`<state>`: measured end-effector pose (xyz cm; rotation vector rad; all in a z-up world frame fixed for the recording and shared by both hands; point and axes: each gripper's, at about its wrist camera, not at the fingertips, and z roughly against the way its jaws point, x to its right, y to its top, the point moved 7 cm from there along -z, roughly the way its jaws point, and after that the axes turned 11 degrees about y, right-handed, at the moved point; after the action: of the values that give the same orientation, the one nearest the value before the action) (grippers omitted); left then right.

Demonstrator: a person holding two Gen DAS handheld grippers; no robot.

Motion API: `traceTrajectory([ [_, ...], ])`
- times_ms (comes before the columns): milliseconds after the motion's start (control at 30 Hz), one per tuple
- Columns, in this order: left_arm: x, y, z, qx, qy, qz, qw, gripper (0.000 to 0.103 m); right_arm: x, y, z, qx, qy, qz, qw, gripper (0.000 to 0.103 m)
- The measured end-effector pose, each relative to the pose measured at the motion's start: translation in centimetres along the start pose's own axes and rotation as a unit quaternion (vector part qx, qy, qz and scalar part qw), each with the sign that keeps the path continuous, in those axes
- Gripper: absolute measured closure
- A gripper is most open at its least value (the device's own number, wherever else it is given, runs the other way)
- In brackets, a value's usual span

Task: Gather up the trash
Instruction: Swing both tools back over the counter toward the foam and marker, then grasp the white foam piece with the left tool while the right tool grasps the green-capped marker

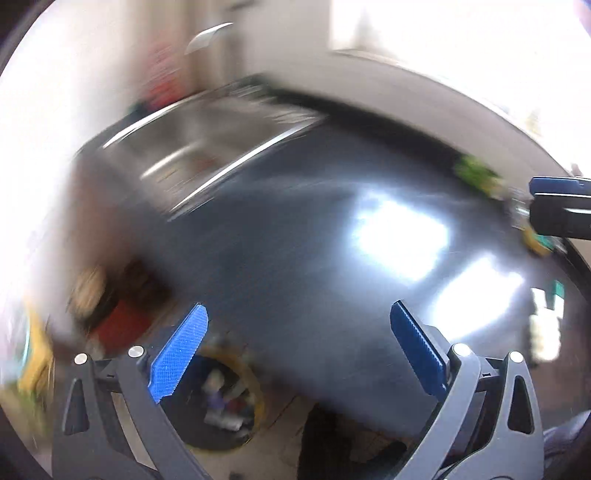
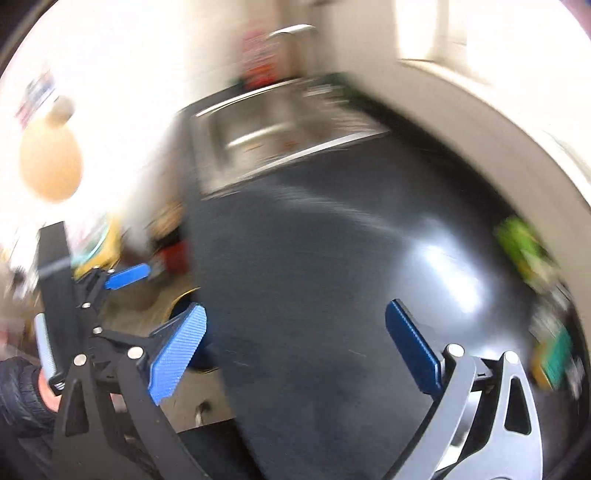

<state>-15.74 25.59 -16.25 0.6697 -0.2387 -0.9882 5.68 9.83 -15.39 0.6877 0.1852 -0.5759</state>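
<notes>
Both views are blurred by motion. My left gripper (image 1: 299, 314) is open and empty over the dark countertop (image 1: 314, 240). Below it, past the counter edge, a yellow-rimmed bin (image 1: 225, 398) holds several bits of trash. My right gripper (image 2: 295, 317) is open and empty above the same counter (image 2: 314, 258). Green and yellow wrappers (image 2: 524, 247) lie at the counter's right side; they also show in the left wrist view (image 1: 476, 173). The right gripper's fingers (image 1: 554, 186) enter the left wrist view at the right edge. The left gripper (image 2: 129, 275) shows at the left of the right wrist view.
A steel sink (image 1: 214, 147) sits at the far end of the counter, with a tap (image 2: 291, 31) above it. A green box (image 2: 557, 354) lies at the counter's right edge. A red object (image 1: 118, 317) and yellow items stand on the floor at left.
</notes>
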Motion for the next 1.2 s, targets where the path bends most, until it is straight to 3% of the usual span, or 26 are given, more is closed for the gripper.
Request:
traceTrajectory([
  [167,13.7,3.5,2.6,0.012,-0.107,-0.094,0.9897,0.007,10.7,-5.0,9.5,0.066,-0.101,-0.118,0.986,0.009],
  [333,23.6,3.4,4.9,0.006,-0.148,-0.164,0.9752,0.007,17.1,-11.7,16.5,0.098,-0.161,-0.201,0.961,0.009],
  [433,27.4,2.4,6.2,0.002,-0.163,-0.191,0.9679,0.007,18.5,-15.5,19.2,0.107,-0.175,-0.228,0.952,0.009],
  [667,30.6,0.2,6.6,-0.013,-0.161,-0.223,0.9613,0.007,19.2,-19.5,19.9,0.106,-0.174,-0.253,0.946,0.009],
  [833,31.5,-1.2,5.9,-0.033,-0.156,-0.229,0.9603,0.007,19.9,-19.8,18.6,0.094,-0.170,-0.254,0.947,0.009],
  [1000,32.7,-3.3,3.5,-0.064,-0.152,-0.236,0.9578,0.007,22.2,-20.7,15.3,0.071,-0.171,-0.269,0.945,0.009],
  [1200,34.2,-5.7,0.1,-0.073,-0.138,-0.246,0.9567,0.007,24.9,-21.8,10.2,0.035,-0.177,-0.280,0.943,0.009],
])
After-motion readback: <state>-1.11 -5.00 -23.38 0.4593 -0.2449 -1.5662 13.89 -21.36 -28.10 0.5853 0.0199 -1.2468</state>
